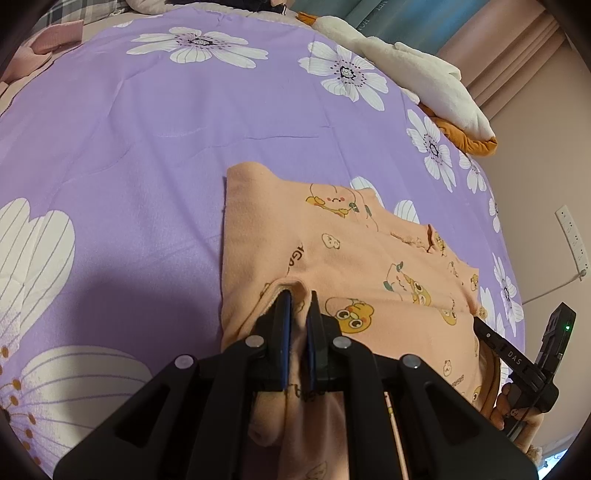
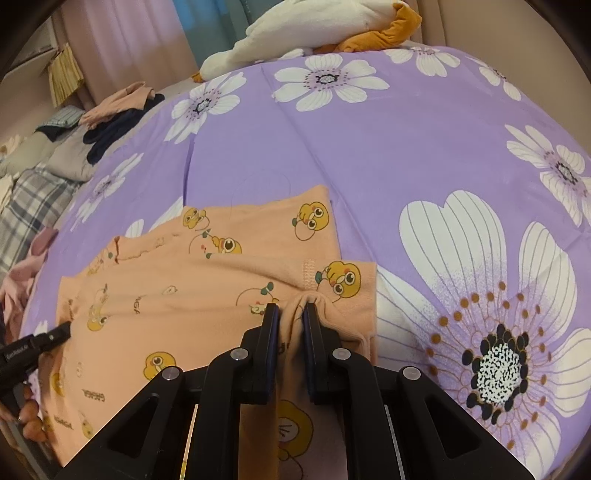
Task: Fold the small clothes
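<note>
On the purple floral bedspread (image 1: 147,147), we are pinching the peach duck-print garment (image 1: 332,251) at six o'clock, left gripper (image 1: 298,306) and right gripper (image 2: 290,314) jaws clamped on small folds; uneven pulling risks slipping, skewing the fold.

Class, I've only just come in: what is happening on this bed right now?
A person is folding a small peach garment printed with cartoon ducks, using a hand-held claw in each hand. The left claw is shut on a pinch of fabric near one side edge, and the right claw is shut on a pinch near the other. The garment lies partly folded on a purple flowered bedspread. A white and orange plush toy lies at the far edge.
</note>
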Motion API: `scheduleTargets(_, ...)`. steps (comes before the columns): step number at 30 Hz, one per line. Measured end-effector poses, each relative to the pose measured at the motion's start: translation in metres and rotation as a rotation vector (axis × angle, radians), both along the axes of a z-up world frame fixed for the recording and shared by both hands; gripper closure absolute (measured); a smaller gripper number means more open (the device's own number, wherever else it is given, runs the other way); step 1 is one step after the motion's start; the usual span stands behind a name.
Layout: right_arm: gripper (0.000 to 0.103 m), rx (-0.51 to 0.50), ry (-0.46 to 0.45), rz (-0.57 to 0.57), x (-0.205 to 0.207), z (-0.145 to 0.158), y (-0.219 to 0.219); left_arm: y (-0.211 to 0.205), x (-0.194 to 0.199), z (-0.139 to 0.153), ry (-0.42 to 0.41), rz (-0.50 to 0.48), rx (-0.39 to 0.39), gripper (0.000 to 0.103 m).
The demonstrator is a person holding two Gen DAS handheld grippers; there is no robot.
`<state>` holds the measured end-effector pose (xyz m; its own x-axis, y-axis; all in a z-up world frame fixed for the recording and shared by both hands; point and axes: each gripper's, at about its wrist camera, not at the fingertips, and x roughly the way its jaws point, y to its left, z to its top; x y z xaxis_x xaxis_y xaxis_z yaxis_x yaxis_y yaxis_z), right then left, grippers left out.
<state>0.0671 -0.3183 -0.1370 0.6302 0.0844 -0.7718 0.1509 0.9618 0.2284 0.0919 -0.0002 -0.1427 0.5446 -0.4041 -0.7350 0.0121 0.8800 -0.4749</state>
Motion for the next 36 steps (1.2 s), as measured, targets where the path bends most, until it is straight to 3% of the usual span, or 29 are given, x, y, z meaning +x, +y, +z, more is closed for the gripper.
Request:
scheduleTargets(10,0.093,0.011,-0.01,0.002,0.0,0.001,-0.001,0.001,0.001,0.0,0.001,0.008,-0.012,0.093)
scheduleTargets(11,0.088,0.017,-0.015,0.01,0.0,0.001,-0.001,0.002,0.001,0.0,0.002,0.009,-0.019,0.093)
scheduleTargets(14,0.051,0.062,-0.029,0.089,-0.003,0.01,0.003,0.008,-0.003,0.007,0.008,0.015,-0.053,0.094)
scheduleTargets(15,0.042,0.066,-0.027,0.102,-0.006,0.015,0.005,0.01,-0.007,0.012,0.006,0.02,-0.068,0.087)
scheduleTargets(16,0.04,0.057,-0.03,0.102,-0.01,0.019,0.007,0.011,-0.013,0.019,-0.002,0.013,-0.079,0.081)
scheduleTargets(18,0.038,-0.005,-0.049,0.095,-0.021,0.033,0.009,0.013,-0.028,0.032,-0.037,-0.016,-0.092,0.053)
scheduleTargets(20,0.038,-0.04,-0.06,0.085,-0.031,0.04,0.005,0.013,-0.045,0.042,-0.062,-0.038,-0.076,0.037)
scheduleTargets(21,0.036,-0.039,-0.065,0.08,-0.038,0.043,0.001,0.013,-0.054,0.045,-0.065,-0.046,-0.062,0.034)
scheduleTargets(25,0.036,0.036,-0.035,0.096,-0.067,0.039,-0.013,0.014,-0.085,0.036,-0.003,-0.081,-0.062,0.034)
scheduleTargets(29,0.036,0.036,0.019,0.111,-0.086,0.027,-0.012,0.012,-0.113,0.016,0.08,-0.107,-0.063,0.036)
scheduleTargets(33,0.036,0.057,0.049,0.109,-0.101,0.018,-0.01,0.007,-0.13,0.01,0.069,-0.105,-0.053,0.037)
scheduleTargets(34,0.036,0.053,0.05,0.112,-0.102,0.016,-0.008,0.005,-0.131,0.009,0.065,-0.11,-0.056,0.039)
scheduleTargets(36,0.051,0.038,0.061,0.115,-0.103,0.012,-0.003,-0.001,-0.131,0.004,0.066,-0.119,-0.056,0.062)
